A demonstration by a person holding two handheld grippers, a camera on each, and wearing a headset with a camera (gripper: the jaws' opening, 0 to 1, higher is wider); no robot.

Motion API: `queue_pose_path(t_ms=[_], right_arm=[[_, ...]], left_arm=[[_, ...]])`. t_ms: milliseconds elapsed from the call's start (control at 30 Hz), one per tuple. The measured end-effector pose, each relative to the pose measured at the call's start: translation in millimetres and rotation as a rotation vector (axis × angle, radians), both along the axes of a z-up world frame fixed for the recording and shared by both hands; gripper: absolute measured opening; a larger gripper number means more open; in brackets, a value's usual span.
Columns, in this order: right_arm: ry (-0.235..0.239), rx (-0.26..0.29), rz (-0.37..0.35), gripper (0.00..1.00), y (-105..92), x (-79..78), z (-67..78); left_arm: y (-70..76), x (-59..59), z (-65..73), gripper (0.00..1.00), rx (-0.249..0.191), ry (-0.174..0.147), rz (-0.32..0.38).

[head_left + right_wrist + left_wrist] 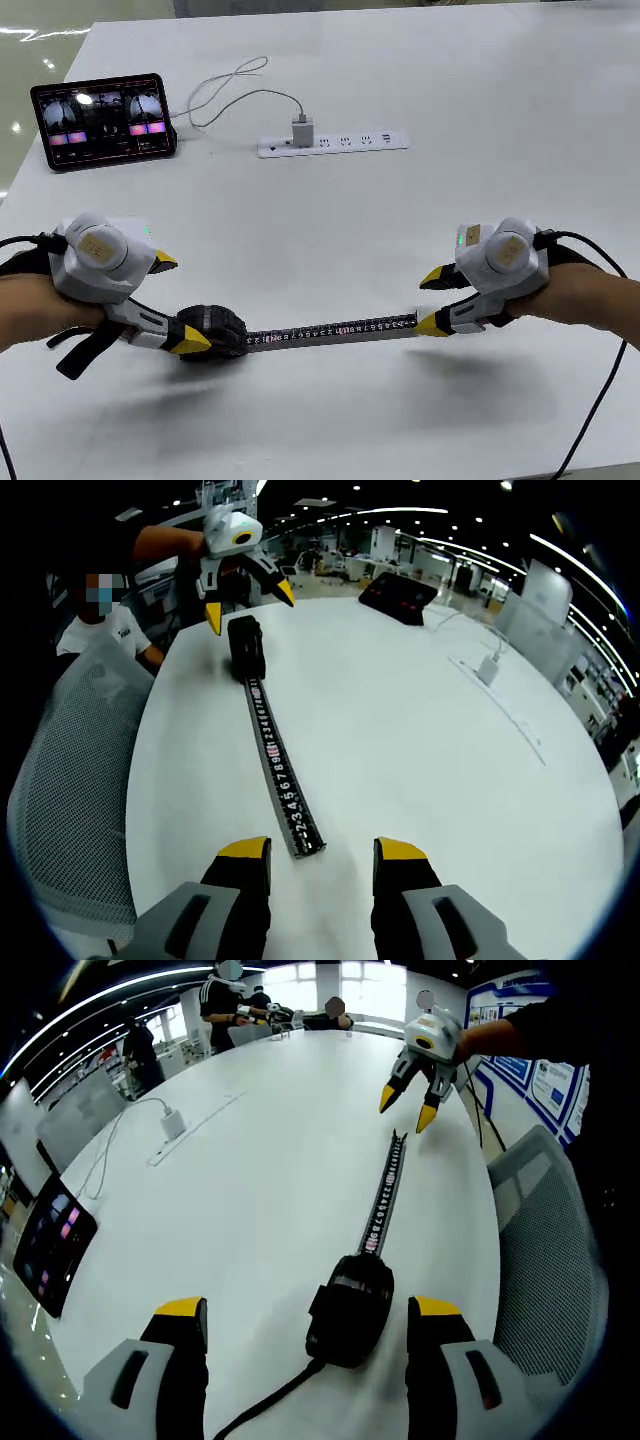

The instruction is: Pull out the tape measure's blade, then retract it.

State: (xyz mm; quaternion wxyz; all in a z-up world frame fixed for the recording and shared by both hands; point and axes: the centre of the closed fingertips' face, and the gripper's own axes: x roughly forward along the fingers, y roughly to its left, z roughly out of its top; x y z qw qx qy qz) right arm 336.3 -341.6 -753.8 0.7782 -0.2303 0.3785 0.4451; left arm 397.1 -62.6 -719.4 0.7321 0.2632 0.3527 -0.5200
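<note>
White counter [330, 230] runs from the near edge to the far end of the room, glossy and mostly bare. Closest to the person, the tape measure lies flat on it, its black case [212, 332] on the left and its blade [330, 330] drawn out to the right in a straight line along the surface.

The left tool [178, 300] is released – its yellow-tipped jaws stand wide apart, one on each side of the case. In the left gripper view a gap shows between the case [350, 1305] and either jaw, though in the head view the lower tip looks to be right against it. A black cord [265, 1410] trails from the near end of the case.

The right tool [431, 300] is released as well, jaws spread, with the end of the blade [308, 842] lying just ahead of the tips, nothing clamped. In the head view its lower tip sits at the blade's end; whether they touch I cannot tell. A hand holds each tool from the outer side.

Beyond the tape, well apart from it, a white power strip [345, 142] lies across the counter with a white charger [302, 130] plugged in. Its cable [225, 95] loops away to the left toward a tablet [103, 120] with a lit screen, propped near the left edge.

Off the counter's edge stands a grey mesh chair [545, 1260] – and at the far end, in the left gripper view, a few people [225, 1000] are gathered.
</note>
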Motion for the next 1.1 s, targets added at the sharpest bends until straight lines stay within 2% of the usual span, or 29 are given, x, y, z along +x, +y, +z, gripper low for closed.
queue_pose_path(t_ms=[133,233,400,500,533,567,800,867,900,933,967,1100], right_arm=[[0.015,0.025,-0.043,0.39,-5.9,-6.9,1.0],[0.016,0.031,-0.069,0.41,-11.5,-12.0,1.7],[-0.010,0.056,-0.120,0.45,-19.3,-16.4,9.6],[-0.011,0.080,-0.157,0.48,-23.5,-20.9,11.6],[-0.014,0.080,-0.158,0.49,-23.9,-21.6,11.5],[-0.016,0.082,-0.163,0.51,-25.2,-24.4,10.9],[-0.015,0.095,-0.209,0.57,-33.7,-38.6,7.2],[-0.028,0.098,-0.222,0.60,-36.3,-41.3,6.8],[-0.037,0.099,-0.224,0.63,-37.1,-42.4,7.0],[-0.042,0.104,-0.234,0.66,-38.3,-43.7,7.3],[-0.042,0.106,-0.240,0.68,-39.4,-45.2,7.5],[-0.065,0.118,-0.275,0.73,-46.5,-49.5,11.3]], left_arm=[[4.2,-1.8,0.1,0.80,-0.019,-0.009,0.024],[7.8,-4.9,-1.4,0.82,-0.034,0.005,0.054],[14.2,-10.8,-2.3,0.87,-0.078,0.022,0.122],[20.7,-5.9,-3.0,0.97,-0.101,-0.013,0.199],[20.8,-8.0,-3.6,0.99,-0.106,-0.001,0.203],[22.1,-9.8,-3.9,0.99,-0.126,0.016,0.224],[32.3,-17.1,-6.6,0.99,-0.150,0.007,0.275],[34.4,-19.2,-7.0,0.99,-0.163,0.004,0.290],[34.6,-20.5,-7.3,0.99,-0.171,0.009,0.296],[32.5,-24.8,-6.8,0.99,-0.196,0.024,0.298],[30.5,-27.5,-5.1,0.99,-0.216,0.026,0.290],[35.5,-31.7,-3.3,0.99,-0.226,-0.016,0.294]])
